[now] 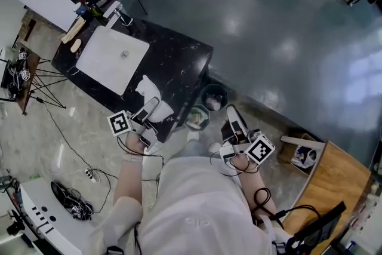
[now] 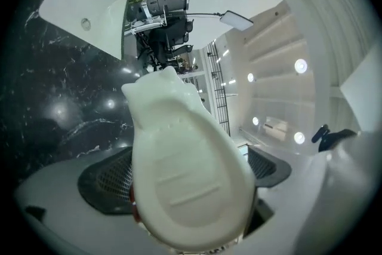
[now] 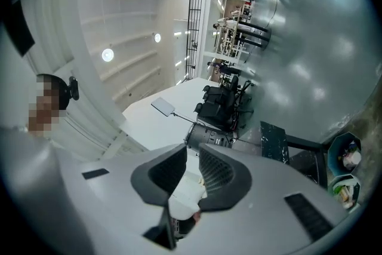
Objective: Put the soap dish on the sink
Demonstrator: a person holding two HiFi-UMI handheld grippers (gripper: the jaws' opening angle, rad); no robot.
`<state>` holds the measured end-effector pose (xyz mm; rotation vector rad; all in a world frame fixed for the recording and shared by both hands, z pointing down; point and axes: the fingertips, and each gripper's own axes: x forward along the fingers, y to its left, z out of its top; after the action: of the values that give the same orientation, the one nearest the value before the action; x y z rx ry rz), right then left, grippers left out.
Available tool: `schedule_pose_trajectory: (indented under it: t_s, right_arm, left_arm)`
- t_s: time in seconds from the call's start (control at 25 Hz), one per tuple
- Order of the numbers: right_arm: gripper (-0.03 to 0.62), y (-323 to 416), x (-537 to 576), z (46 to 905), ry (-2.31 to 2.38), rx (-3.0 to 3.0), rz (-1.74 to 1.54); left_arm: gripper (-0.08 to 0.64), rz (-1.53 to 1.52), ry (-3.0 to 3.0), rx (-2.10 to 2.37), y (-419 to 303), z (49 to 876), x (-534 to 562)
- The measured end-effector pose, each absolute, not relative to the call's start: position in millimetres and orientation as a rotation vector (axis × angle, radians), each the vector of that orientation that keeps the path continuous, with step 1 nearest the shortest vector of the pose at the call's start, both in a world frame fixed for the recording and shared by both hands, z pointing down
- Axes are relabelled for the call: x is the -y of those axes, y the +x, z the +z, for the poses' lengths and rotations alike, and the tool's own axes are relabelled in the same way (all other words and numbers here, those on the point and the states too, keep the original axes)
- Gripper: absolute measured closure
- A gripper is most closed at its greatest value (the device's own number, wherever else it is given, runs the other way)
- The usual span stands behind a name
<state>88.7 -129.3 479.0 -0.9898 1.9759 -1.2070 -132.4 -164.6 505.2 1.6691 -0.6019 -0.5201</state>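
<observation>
Pinching the soap dish (image 2: pixel 186 158) are the left gripper's (image 2: pixel 188 175) jaws; right gripper's (image 3: pixel 192 171) sit together.

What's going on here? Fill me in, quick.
A person stands at a black marble counter with a two-jaw gripper in each hand. The left gripper has its jaws shut on a white soap dish, held near the counter's front edge and short of the white sink, so the dish is not yet set down. The right gripper hangs off to the side over the floor, its jaws close together with nothing between them.
</observation>
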Motion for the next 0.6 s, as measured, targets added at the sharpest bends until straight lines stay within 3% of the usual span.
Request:
schedule_pose_trajectory:
  t_s: [0.6]
  right_arm:
    - [0.516, 56, 162, 488, -1.017, -2.049, -1.245]
  left_arm:
    - [-0.023, 0.082, 1.756, 0.769, -152, 600, 245]
